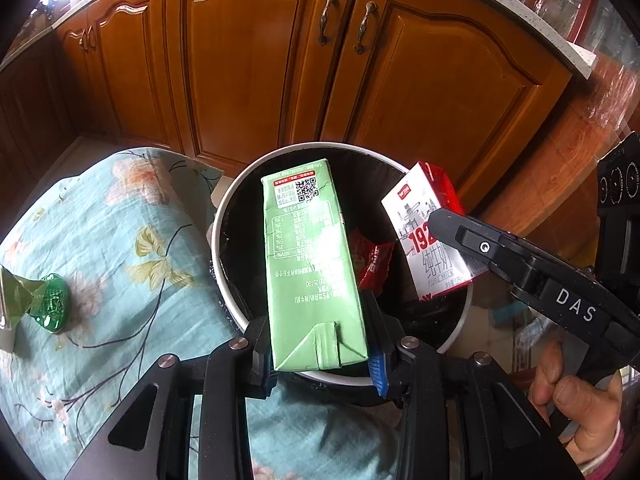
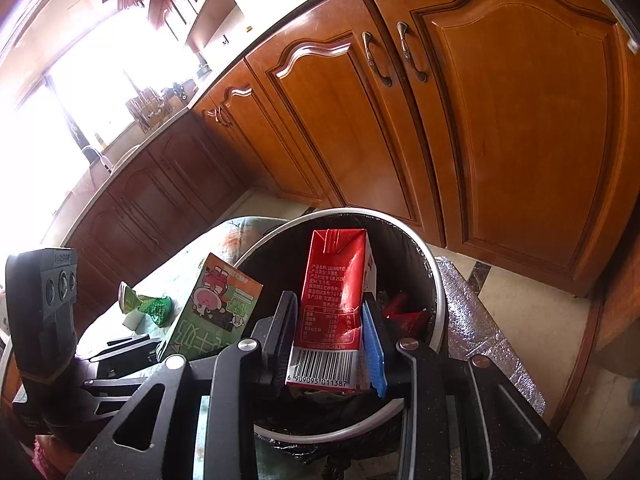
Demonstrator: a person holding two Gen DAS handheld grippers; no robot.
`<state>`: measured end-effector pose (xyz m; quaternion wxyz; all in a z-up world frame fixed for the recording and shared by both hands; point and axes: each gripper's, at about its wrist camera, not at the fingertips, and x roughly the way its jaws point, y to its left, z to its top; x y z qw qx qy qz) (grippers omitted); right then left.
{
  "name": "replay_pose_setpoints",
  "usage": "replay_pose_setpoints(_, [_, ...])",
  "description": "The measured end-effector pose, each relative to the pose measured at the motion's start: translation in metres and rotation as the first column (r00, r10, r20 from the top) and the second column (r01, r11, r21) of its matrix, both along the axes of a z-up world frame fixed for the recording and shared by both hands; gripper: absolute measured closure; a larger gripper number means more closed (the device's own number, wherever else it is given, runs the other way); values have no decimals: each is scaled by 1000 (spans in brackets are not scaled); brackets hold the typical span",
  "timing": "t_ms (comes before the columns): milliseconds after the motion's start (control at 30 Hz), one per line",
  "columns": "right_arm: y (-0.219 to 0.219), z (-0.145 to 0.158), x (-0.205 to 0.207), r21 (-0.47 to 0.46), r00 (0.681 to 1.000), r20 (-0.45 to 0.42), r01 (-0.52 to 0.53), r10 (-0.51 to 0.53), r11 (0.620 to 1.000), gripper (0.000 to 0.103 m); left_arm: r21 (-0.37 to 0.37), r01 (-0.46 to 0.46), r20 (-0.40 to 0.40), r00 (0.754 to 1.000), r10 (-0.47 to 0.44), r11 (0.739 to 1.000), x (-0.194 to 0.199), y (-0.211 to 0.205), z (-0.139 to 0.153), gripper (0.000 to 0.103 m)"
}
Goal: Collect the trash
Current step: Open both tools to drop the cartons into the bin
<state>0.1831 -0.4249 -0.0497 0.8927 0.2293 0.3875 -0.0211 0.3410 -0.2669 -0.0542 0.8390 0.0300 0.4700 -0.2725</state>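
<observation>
Trash collection partly done, two cartons held over the bin

Cabinets of orange-brown wood (image 1: 248,64) back the scene. Before them stands the round white-rimmed trash bin with black liner (image 1: 218,240), beside a surface under a pale blue floral cloth (image 1: 120,240). A crumpled red wrapper (image 1: 374,264) already lies inside the bin.

The left gripper (image 1: 320,356) has its jaws pinching the tall pale green drink carton (image 1: 308,256) by its folded base, the carton hanging over the bin's mouth. The right gripper (image 2: 326,356) has its jaws clamped on the red and white milk carton (image 2: 338,300) at the barcode end, likewise above the opening.

Judgement: both cartons need only release.

Outstanding: a green foil-lidded jelly cup (image 1: 50,308) lies on the cloth, well apart from the bin. No other loose trash is visible.
</observation>
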Motion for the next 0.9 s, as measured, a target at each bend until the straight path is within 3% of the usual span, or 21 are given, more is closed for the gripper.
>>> replay_pose_setpoints(100, [-4, 0, -1, 11, 1000, 2, 11, -11, 1000, 62, -10, -4, 9, 1000, 4, 1000, -2, 2, 4, 56])
replay_pose_setpoints(133, [-4, 1, -3, 16, 1000, 8, 16, -16, 1000, 55, -12, -7, 15, 1000, 8, 1000, -4, 3, 5, 49])
replay_pose_setpoints(167, [-5, 2, -4, 23, 1000, 16, 20, -20, 1000, 47, -16, -10, 23, 1000, 10, 1000, -6, 5, 6, 48])
replay_pose_setpoints(300, [-5, 8, -14, 34, 998, 47, 35, -37, 999, 41, -39, -31, 30, 999, 32, 999, -17, 17, 8, 48])
replay_pose_setpoints(367, [-3, 12, -22, 46, 996, 72, 43, -46, 998, 24, -63, -49, 26, 998, 50, 997, -25, 30, 7, 46])
replay_pose_setpoints(433, [2, 15, -29, 44, 995, 91, 45, -49, 998, 15, -81, -75, 22, 997, 77, 994, -36, 44, 4, 43])
replay_pose_setpoints(667, [41, 17, -41, 50, 993, 115, -21, 16, 999, 8, -128, -203, -32, 979, 201, 971, -73, 107, -13, 34])
replay_pose_setpoints(900, [95, 12, -39, 27, 985, 109, -137, 133, 990, 6, -165, -360, -95, 933, 348, 918, -96, 183, -22, 31])
